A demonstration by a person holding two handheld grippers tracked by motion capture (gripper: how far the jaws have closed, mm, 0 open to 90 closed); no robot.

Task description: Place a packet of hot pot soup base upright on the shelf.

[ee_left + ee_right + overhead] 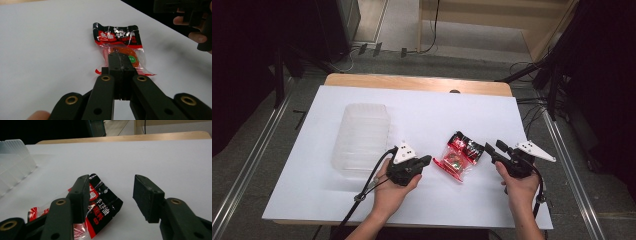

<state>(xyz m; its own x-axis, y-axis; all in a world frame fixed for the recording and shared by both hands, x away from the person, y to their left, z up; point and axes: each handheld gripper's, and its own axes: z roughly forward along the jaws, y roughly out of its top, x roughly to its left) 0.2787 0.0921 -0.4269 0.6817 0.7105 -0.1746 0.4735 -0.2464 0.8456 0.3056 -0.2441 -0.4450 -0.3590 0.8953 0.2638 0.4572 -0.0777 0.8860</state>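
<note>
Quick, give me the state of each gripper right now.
Left gripper: shut, tips over the near end of the red snack packet; whether they pinch it cannot be told.
Right gripper: open, holding nothing, one jaw beside the packet.

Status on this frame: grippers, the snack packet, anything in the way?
Left gripper shut, fingers together over the packet's near end; grip on it unclear. Right gripper open beside it. Snack packet flat on the white table. Clear plastic tray off to the left, nothing blocking.
</note>
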